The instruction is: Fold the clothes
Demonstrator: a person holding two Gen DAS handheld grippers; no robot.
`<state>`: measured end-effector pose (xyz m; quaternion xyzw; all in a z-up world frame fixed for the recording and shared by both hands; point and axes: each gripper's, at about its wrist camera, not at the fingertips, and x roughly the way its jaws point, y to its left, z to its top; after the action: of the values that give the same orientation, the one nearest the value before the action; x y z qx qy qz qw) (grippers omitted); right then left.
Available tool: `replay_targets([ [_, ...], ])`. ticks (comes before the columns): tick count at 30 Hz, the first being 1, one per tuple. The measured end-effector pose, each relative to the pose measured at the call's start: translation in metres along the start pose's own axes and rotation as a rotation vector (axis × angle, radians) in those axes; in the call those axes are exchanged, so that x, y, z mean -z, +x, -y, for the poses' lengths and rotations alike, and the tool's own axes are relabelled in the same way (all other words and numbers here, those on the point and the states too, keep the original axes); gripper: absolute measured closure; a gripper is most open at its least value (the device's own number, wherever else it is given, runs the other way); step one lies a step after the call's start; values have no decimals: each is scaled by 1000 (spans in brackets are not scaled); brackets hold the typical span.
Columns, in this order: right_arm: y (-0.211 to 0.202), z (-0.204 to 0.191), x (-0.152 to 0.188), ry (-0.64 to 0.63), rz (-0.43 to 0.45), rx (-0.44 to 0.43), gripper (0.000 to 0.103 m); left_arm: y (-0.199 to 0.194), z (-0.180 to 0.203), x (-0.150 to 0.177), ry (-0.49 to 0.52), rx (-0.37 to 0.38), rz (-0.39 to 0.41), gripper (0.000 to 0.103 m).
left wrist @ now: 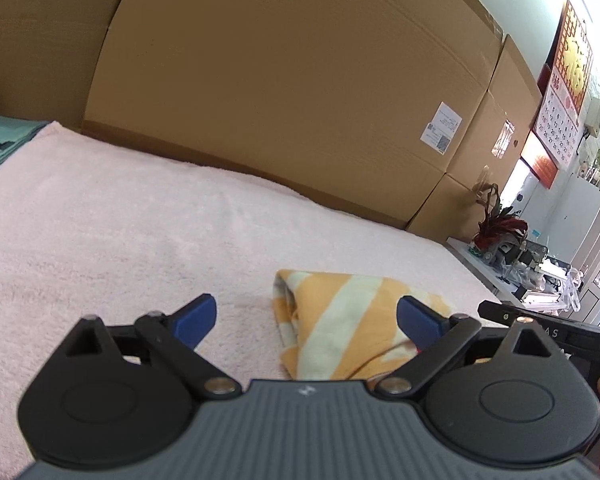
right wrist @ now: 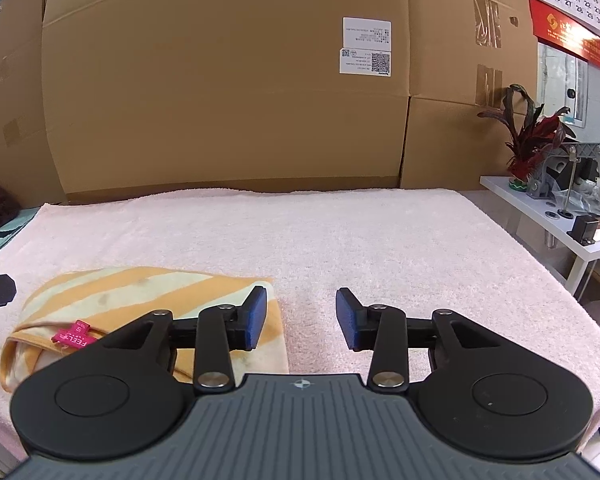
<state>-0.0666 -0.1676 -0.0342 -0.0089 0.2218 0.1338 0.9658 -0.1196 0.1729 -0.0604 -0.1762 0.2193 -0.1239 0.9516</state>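
A folded orange-and-cream striped garment [left wrist: 340, 324] lies on the pink towel [left wrist: 120, 220]. My left gripper [left wrist: 306, 316] stands wide open just above the garment's near left part, and its blue pads do not press on the cloth. In the right wrist view the same garment [right wrist: 140, 292] lies at the lower left, with a pink label [right wrist: 74, 336] at its folded edge. My right gripper [right wrist: 302, 316] is open over the bare towel [right wrist: 340, 240]. Its left pad hangs over the garment's right edge, and nothing is between the pads.
Tall cardboard boxes [right wrist: 220, 80] wall off the far edge of the table. To the right stands a white side table [right wrist: 560, 232] with a red-leaved plant [right wrist: 532, 136] and tools. A teal cloth [left wrist: 0, 140] lies at the far left. A calendar [left wrist: 560, 120] hangs on the wall.
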Motion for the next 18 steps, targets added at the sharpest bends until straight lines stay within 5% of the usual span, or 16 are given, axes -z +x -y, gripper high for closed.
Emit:
replay_targets([
  [18, -10, -5, -2, -5, 21, 9, 45, 14, 14, 3, 44, -95, -59, 1],
])
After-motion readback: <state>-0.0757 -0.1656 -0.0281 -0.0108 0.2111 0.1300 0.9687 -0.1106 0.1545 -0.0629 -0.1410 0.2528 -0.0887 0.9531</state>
